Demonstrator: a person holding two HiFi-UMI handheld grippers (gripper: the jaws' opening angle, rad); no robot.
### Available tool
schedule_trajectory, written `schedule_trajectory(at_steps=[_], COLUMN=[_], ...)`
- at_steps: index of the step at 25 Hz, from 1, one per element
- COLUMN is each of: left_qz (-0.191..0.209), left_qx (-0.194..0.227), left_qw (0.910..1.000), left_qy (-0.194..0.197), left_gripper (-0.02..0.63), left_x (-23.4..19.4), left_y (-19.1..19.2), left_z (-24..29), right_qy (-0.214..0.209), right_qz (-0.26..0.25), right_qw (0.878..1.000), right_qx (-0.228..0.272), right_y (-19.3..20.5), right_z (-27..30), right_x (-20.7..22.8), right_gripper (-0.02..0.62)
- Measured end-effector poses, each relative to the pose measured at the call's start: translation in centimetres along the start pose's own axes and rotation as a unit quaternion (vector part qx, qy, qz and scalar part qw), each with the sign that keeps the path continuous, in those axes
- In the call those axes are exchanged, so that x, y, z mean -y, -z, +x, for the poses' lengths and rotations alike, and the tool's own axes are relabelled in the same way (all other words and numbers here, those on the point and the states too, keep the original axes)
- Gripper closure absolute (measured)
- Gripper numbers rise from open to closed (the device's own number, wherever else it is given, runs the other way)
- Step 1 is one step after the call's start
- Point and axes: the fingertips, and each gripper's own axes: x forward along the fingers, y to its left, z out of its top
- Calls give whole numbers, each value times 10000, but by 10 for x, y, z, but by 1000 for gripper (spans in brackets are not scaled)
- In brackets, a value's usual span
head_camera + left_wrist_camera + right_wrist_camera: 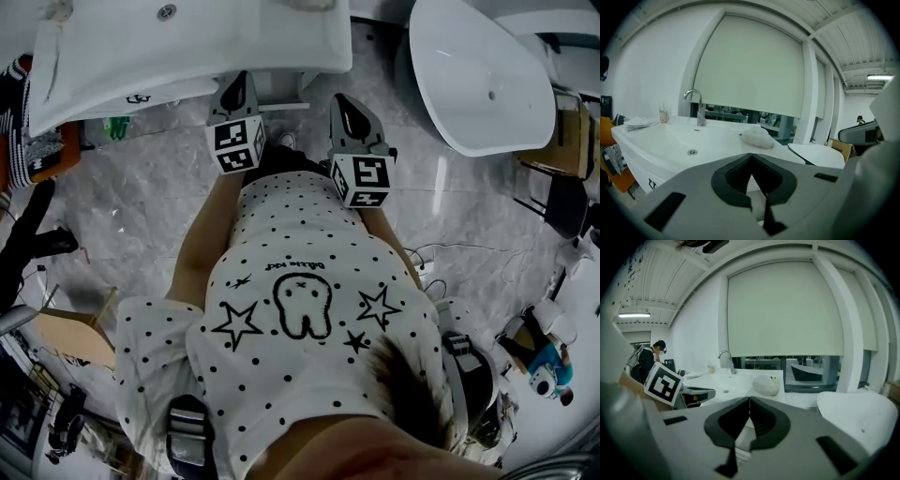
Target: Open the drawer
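A white vanity with a basin [187, 42] stands in front of me. Its drawer front [141, 94] shows as a white panel with a small dark mark under the rim, also low in the left gripper view as the drawer front [651, 180]. My left gripper [238, 82] is shut and empty, held in the air just before the vanity's edge. My right gripper [349, 105] is beside it, also shut with nothing between the jaws. In the gripper views the left gripper [751, 156] and the right gripper [750, 400] both look over the basin top. Neither touches the vanity.
A chrome tap [696, 107] and a small cup [663, 115] stand at the basin's back; a white wad of cloth [757, 137] lies on its right end. A second white basin [478, 75] stands to the right. An orange chair [47, 155] is at left. A person [650, 357] stands far off.
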Motion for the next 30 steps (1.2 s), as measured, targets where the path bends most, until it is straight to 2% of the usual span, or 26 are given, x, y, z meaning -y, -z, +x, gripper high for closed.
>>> schedule_trajectory(at_steps=[15,24,30], left_qz=[-210,105,310], left_qx=[691,1038,1141], left_qw=[9974,9941,9915], left_qy=[-71,300,547], left_gripper=[603,603,603], left_x=[3,23,37], left_y=[-55,-83,-88], left_z=[-36,-62,-74], right_qy=[-95,-67,15], right_qz=[-167,-166,-135], right_qw=[9997,9996,9995], right_qx=[163,226,281], right_y=[-18,-23,-28], right_z=[10,5,-2], right_x=[10,9,7], right_gripper=[581,581,581])
